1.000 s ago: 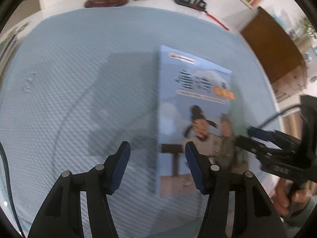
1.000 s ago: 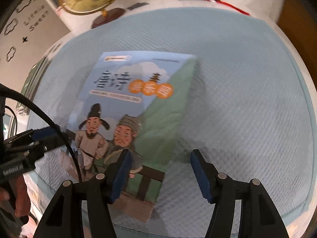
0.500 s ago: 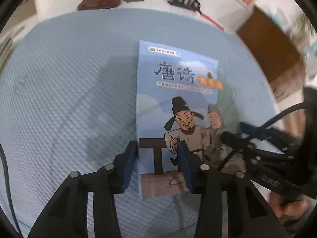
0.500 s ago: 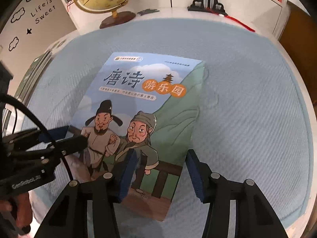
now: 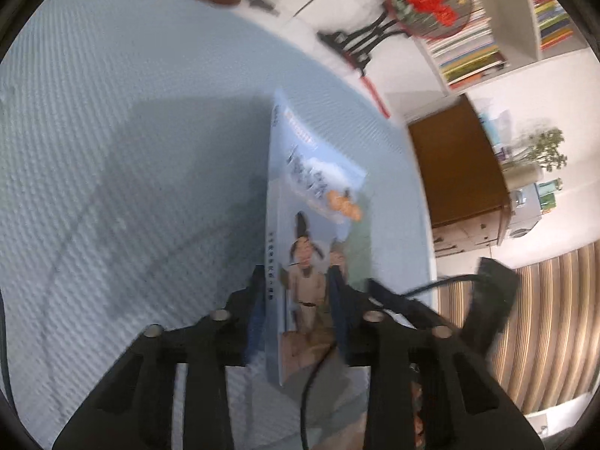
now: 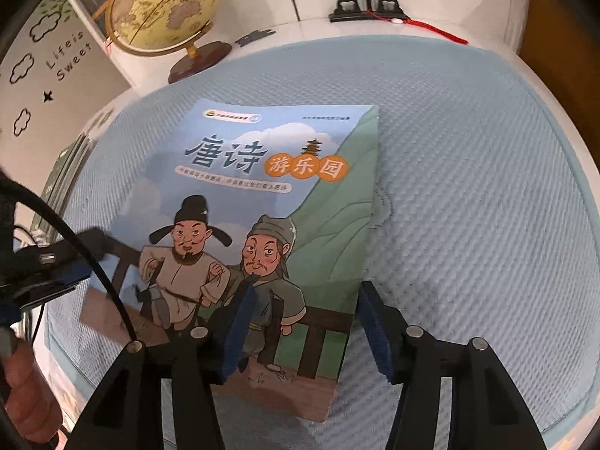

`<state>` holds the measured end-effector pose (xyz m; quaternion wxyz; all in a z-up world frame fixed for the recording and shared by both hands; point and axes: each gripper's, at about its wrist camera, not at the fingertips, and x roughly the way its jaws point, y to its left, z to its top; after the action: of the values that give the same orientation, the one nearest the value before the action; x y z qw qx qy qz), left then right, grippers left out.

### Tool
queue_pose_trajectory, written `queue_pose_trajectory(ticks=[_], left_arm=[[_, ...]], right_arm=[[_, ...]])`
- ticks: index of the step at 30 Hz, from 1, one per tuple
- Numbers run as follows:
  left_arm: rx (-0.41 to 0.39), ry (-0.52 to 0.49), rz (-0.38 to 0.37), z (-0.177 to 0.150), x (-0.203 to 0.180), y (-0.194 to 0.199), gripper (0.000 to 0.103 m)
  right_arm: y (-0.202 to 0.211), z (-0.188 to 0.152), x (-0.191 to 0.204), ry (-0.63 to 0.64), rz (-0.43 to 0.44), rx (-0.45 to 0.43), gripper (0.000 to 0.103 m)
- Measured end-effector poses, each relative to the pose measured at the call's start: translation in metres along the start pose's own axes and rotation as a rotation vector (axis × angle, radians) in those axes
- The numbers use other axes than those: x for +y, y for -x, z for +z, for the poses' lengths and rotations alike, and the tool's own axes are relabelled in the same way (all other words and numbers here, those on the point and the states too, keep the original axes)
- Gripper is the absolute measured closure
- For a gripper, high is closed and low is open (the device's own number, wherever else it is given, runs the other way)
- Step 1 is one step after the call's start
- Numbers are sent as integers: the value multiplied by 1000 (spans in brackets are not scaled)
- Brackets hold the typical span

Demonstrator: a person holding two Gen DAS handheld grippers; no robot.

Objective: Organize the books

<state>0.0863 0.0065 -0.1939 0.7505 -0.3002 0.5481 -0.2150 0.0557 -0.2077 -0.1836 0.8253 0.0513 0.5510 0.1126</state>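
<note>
A picture book with a blue cover and two cartoon men lies on the light blue mat. In the left wrist view the book looks tilted, spine side towards me. My left gripper is closing, its blue pads pressed on the book's near left edge; from the right wrist view the left gripper reaches in at the left. My right gripper hovers over the book's near right corner, jaws opening. One pad is above the cover, the other past the book's right edge, neither gripping it.
A globe and a black stand with a red tassel stand behind the mat. A bookshelf and a brown cabinet are to the right. More books lie at the mat's left edge. A hand shows at lower left.
My left gripper has closed from wide apart onto the book's left edge and rolled, and the book now looks tilted. My right gripper stays over the near right corner.
</note>
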Motion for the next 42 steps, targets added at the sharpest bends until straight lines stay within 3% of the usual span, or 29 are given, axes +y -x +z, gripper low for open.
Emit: queue_pose_trajectory(ticks=[4, 8, 12, 15, 20, 23, 27, 29, 35, 42], left_arm=[[17, -7, 56, -6, -1, -16, 91], [54, 23, 15, -1, -4, -21, 91], [75, 11, -26, -1, -19, -26, 91], [96, 104, -131, 6, -14, -28, 91], [129, 248, -275, 16, -5, -31, 91], [155, 335, -354, 18, -2, -38, 91], [178, 369, -379, 16, 0, -41, 91], [193, 377, -373, 15, 2, -43, 91], [182, 398, -350, 13, 15, -37, 92], [153, 92, -40, 8, -25, -21, 92]], right_arm=[[-1, 1, 0, -4, 4, 10, 44], [7, 15, -14, -88, 92, 35, 43], [16, 26, -31, -177, 184, 20, 35], [16, 28, -45, -213, 209, 38, 31], [7, 11, -87, -386, 420, 127, 31], [-4, -9, -107, -544, 600, 152, 31], [-11, -11, -108, -595, 679, 130, 35], [-14, -5, -100, -573, 680, 128, 49], [-7, 8, -81, -483, 583, 87, 63], [18, 18, -17, -116, 214, 11, 64]])
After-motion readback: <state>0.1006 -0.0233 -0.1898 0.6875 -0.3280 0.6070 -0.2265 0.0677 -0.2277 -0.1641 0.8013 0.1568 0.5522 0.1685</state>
